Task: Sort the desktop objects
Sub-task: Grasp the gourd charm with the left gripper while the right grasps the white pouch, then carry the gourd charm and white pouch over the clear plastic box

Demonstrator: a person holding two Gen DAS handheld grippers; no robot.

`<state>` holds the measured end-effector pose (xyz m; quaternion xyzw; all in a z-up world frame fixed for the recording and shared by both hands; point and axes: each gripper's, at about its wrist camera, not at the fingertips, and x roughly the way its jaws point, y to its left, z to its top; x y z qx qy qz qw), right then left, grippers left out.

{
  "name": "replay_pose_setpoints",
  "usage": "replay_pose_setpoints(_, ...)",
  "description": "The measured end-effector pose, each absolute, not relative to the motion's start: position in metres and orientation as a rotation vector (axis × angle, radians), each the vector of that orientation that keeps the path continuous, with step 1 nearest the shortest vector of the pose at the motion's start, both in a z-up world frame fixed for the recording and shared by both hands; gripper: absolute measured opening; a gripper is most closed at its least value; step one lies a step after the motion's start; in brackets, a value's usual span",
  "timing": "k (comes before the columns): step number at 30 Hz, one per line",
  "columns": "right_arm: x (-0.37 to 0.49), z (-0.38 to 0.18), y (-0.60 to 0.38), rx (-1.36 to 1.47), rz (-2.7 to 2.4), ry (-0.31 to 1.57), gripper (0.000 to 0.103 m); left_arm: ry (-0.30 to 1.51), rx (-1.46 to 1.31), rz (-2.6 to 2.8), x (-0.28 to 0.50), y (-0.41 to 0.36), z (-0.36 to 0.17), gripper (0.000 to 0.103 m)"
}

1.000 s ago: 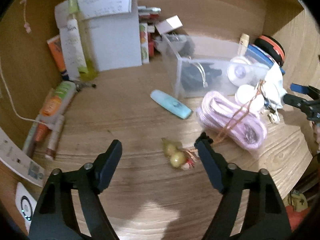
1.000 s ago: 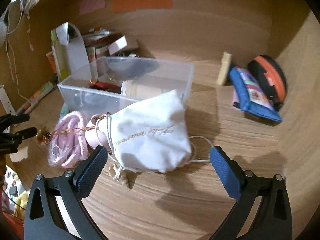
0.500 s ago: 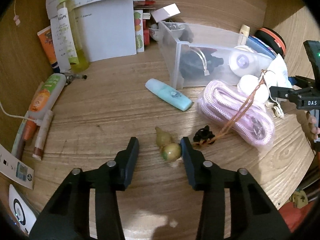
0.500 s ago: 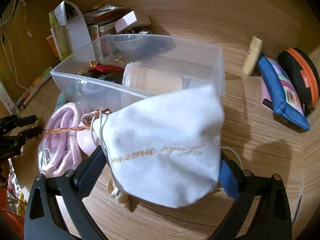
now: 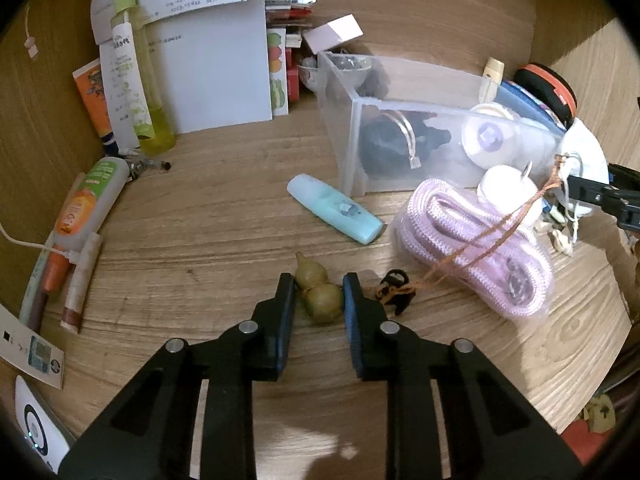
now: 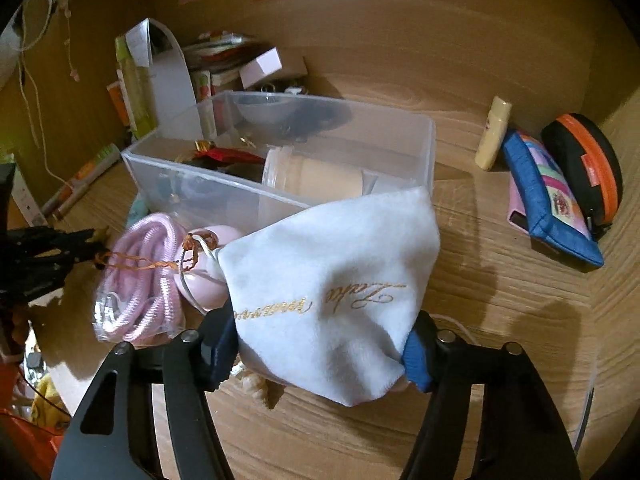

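My left gripper (image 5: 318,284) is shut on a small olive gourd charm (image 5: 322,296) on the wooden desk; its brown cord (image 5: 492,236) runs right over a bagged pink rope (image 5: 476,240). My right gripper (image 6: 320,338) is shut on a white cloth pouch (image 6: 332,284) with gold script, in front of the clear plastic box (image 6: 280,152). The box (image 5: 400,128) holds a jar and dark items. The pink rope (image 6: 140,280) lies left of the pouch.
A light blue highlighter (image 5: 334,208) lies left of the box. Tubes, a bottle (image 5: 140,72) and papers stand at the back left. A blue pouch (image 6: 548,200), an orange-rimmed case (image 6: 588,164) and a lip balm (image 6: 494,132) lie at the right.
My left gripper moved forward and closed on the gourd charm. My right gripper moved forward and closed on the white pouch.
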<state>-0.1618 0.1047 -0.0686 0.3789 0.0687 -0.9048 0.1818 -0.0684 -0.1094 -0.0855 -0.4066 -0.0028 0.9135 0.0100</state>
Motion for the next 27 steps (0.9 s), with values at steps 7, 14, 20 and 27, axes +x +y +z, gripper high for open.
replay_pose_setpoints(7,-0.145,-0.045,0.115,0.978,-2.603,0.148,0.062,-0.045,-1.152,2.89,-0.06,-0.105,-0.062,0.024)
replay_pose_setpoints(14,-0.135,-0.023,0.117,0.888,-2.632,0.13,0.062,-0.061,-1.065,2.9,-0.057,-0.099,-0.045,0.024)
replay_pose_setpoints(20,-0.131,-0.002,0.116,0.814,-2.65,0.116,0.062,-0.065,-1.011,2.904,-0.052,-0.092,-0.034,0.024)
replay_pose_setpoints(27,-0.141,0.014,0.114,0.77,-2.662,0.07,0.062,-0.064,-0.898,2.918,-0.062,-0.085,-0.006,0.024)
